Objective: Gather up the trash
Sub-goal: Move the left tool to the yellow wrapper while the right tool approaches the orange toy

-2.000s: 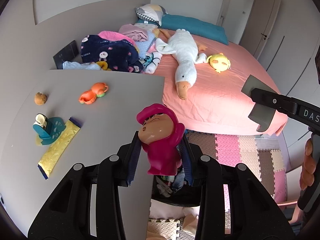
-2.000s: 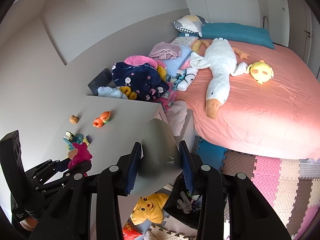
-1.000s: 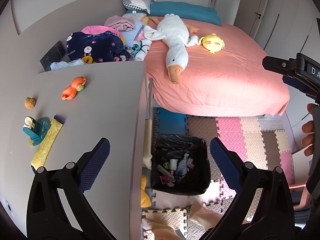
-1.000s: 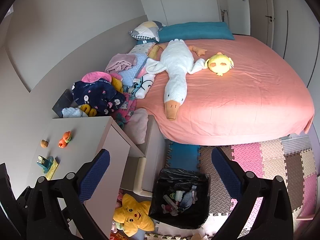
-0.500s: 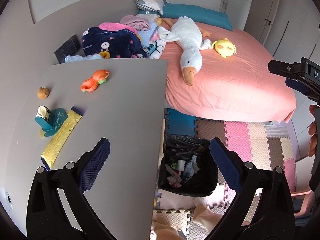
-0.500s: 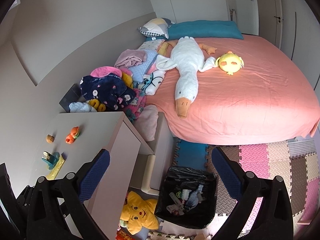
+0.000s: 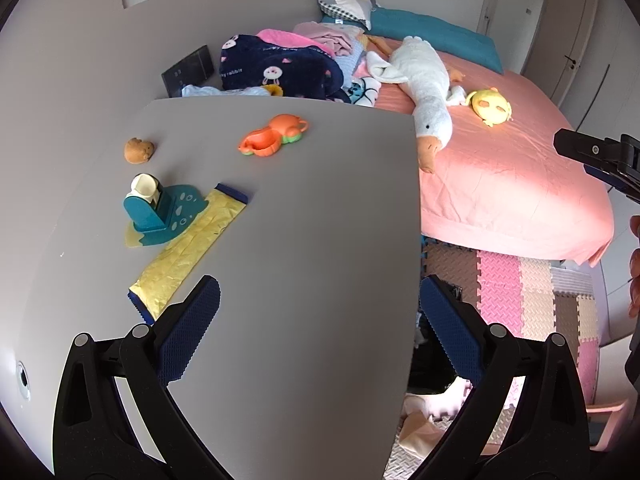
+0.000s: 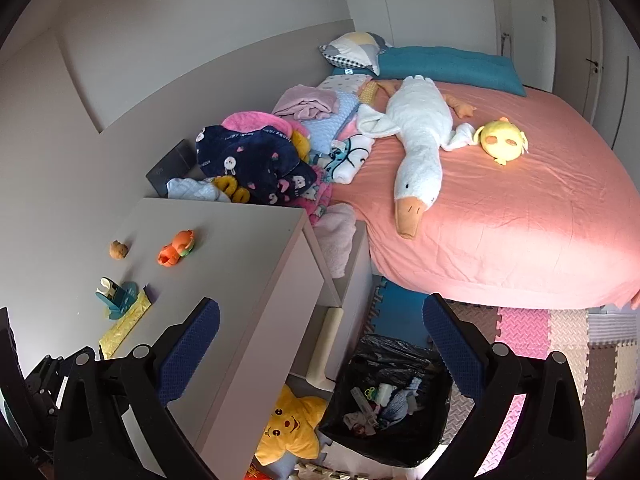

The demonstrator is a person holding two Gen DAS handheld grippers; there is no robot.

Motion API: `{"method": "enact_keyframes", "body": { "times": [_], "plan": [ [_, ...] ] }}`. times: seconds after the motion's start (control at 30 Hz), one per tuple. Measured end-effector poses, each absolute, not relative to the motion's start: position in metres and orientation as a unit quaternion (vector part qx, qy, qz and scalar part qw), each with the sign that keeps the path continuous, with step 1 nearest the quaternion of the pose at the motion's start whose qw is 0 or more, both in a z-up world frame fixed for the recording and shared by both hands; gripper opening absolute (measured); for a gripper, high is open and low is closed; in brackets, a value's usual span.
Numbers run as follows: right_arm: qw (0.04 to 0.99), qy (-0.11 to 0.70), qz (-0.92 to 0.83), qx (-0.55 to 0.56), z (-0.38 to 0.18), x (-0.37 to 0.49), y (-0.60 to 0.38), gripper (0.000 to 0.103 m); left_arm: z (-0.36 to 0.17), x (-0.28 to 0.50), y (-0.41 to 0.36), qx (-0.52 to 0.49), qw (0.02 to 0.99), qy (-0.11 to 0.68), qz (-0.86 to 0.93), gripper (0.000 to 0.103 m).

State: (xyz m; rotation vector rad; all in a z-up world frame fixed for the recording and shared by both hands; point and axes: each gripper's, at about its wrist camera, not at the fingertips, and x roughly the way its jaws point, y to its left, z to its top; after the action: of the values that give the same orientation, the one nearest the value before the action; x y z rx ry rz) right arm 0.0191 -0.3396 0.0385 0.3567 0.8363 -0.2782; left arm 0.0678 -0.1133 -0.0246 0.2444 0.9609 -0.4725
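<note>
Compared with half a second back, the left gripper [image 7: 320, 316] has swung further over the grey desk [image 7: 304, 216], so the black bag-lined trash bin [image 8: 394, 400] is now mostly hidden behind the desk's right edge in that view. Two seconds ago it was clamping a magenta figurine; now both pairs of jaws are spread wide with nothing between them.

The right gripper [image 8: 320, 336] hangs above the bin, which sits on the foam puzzle-mat floor [image 8: 568, 344] below the desk's right edge, slightly right of centre between its ribbed blue pads [image 8: 192, 344].

The crinkly yellow foil wrapper with dark blue ends [image 7: 188, 256] lies flat near the desk's left edge, just ahead of the left jaw, its far end tucked under a teal plastic stand [image 7: 160, 216]. Near the far edge sit a glossy orange plastic toy [image 7: 274, 136] and a small round brown lump [image 7: 138, 150].
</note>
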Motion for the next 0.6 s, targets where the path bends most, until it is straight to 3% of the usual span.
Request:
{"method": "enact_keyframes", "body": {
  "times": [0.47, 0.6],
  "plan": [
    [0.887, 0.426, -0.088, 0.154, 0.023, 0.063, -0.289, 0.101, -0.048, 0.101, -0.061, 0.113, 0.85, 0.479, -0.191, 0.097],
    [0.877, 0.444, -0.076, 0.167, 0.015, 0.075, -0.284, 0.101, -0.055, 0.113, -0.052, 0.107, 0.846, 0.486, -0.191, 0.089]
  ]
}}
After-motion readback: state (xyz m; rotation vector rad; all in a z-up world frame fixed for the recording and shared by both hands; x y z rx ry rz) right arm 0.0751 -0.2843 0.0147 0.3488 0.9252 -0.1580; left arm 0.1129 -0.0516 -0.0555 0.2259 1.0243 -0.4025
